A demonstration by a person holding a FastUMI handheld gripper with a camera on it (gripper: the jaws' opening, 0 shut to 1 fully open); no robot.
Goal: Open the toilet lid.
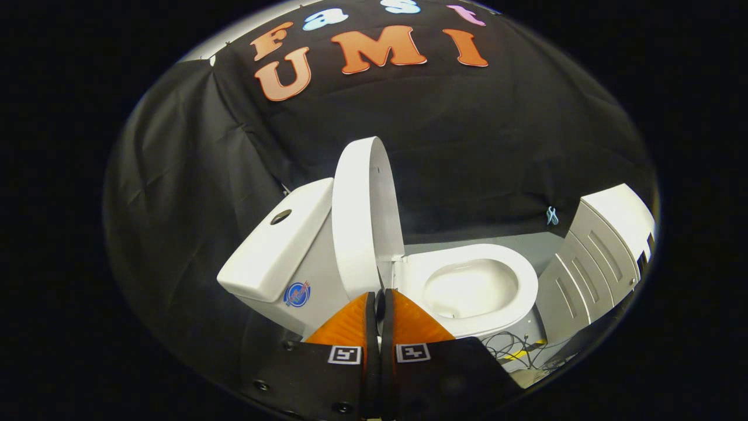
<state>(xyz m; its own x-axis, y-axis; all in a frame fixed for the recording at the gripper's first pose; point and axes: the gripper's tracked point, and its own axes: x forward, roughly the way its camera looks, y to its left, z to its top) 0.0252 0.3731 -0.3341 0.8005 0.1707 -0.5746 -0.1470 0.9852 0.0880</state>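
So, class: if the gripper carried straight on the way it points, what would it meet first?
Probably the raised white oval toilet lid, near its hinge, just ahead of the closed gripper; depth is unclear.

Gripper (pixel 380 301), seen from its own camera. Two fingers (pixel 350 324) taper forward to narrow tips that meet along a thin dark seam; nothing lies between them. Each finger is a wedge, broad at the base and slim at the tip, with a faintly ribbed upper face. Behind each finger sits a dark flat mounting plate (pixel 304 374). Each plate bears a small square black-and-white marker (pixel 344 354) on its inner forward corner. Round screw heads (pixel 261 385) dot the left plate, near its outer edge and rear.
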